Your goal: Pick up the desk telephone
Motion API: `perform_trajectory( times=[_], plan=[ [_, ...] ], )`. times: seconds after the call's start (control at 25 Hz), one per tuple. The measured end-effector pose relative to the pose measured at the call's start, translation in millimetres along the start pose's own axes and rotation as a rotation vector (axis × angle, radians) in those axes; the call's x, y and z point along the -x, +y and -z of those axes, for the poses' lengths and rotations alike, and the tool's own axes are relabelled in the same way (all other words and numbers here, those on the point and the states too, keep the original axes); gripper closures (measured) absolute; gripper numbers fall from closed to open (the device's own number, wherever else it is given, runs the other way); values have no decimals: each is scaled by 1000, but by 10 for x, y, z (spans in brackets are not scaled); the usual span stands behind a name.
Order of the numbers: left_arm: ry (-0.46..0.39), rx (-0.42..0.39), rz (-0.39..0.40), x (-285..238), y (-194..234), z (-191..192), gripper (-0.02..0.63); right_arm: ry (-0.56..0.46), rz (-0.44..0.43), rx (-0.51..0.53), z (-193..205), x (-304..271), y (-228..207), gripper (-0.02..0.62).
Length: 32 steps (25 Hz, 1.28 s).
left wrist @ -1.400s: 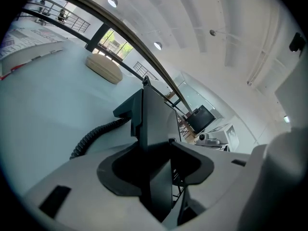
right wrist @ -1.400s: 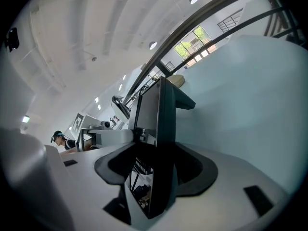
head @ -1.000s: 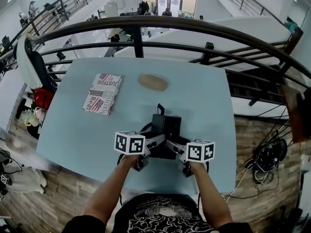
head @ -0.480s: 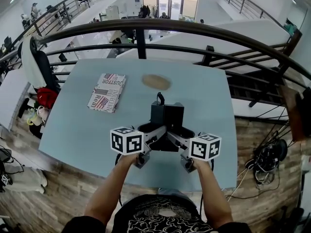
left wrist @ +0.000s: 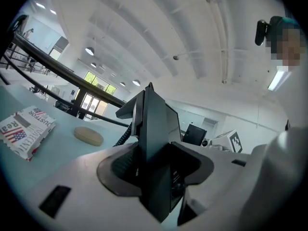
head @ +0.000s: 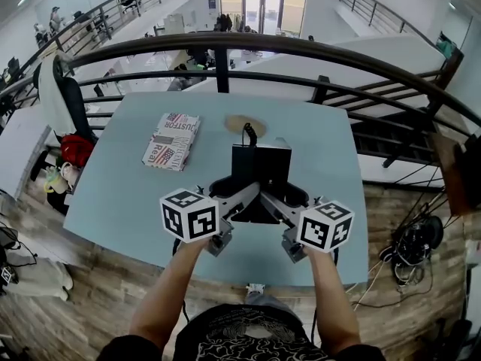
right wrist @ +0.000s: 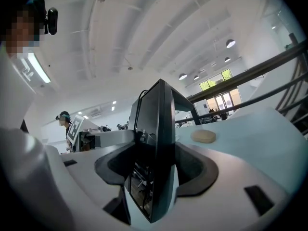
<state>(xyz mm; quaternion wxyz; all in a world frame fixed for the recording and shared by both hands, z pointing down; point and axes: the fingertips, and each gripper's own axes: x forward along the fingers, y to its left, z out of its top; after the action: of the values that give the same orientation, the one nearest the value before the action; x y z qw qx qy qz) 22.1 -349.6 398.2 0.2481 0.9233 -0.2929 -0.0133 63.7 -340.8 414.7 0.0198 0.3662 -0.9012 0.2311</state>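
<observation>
While both hand-held grippers (head: pixel 229 194) (head: pixel 289 195) clamp it, the desk telephone (head: pixel 261 164) seems airborne.

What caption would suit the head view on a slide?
Person grips a black desk telephone from both sides with the left hand-held gripper and right hand-held gripper, above a blue table.

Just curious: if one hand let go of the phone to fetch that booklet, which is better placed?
Left, probably. The booklet lies on the left side of the table, nearer the left gripper; the right gripper would have to reach across the telephone, which both pairs of jaws clamp.
</observation>
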Motion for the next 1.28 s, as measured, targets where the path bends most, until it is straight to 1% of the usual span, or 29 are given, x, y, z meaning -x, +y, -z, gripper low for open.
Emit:
perform_trajectory(
  times=[0.2,0.56,0.84,1.28],
  plan=[
    [-30,-53,17,129,-239,-152,402,-45,5,39,-152,152,205,347],
    [-86,-102,46,330,-623,-296,402,-98,18,107,-315,438,514,347],
    [-95,-101,50,435,-724,-311,402,-102,19,122,-330,508,647,345],
    [-87,-99,56,420,-756,-260,402,-101,28,125,-290,556,637,346]
  ],
)
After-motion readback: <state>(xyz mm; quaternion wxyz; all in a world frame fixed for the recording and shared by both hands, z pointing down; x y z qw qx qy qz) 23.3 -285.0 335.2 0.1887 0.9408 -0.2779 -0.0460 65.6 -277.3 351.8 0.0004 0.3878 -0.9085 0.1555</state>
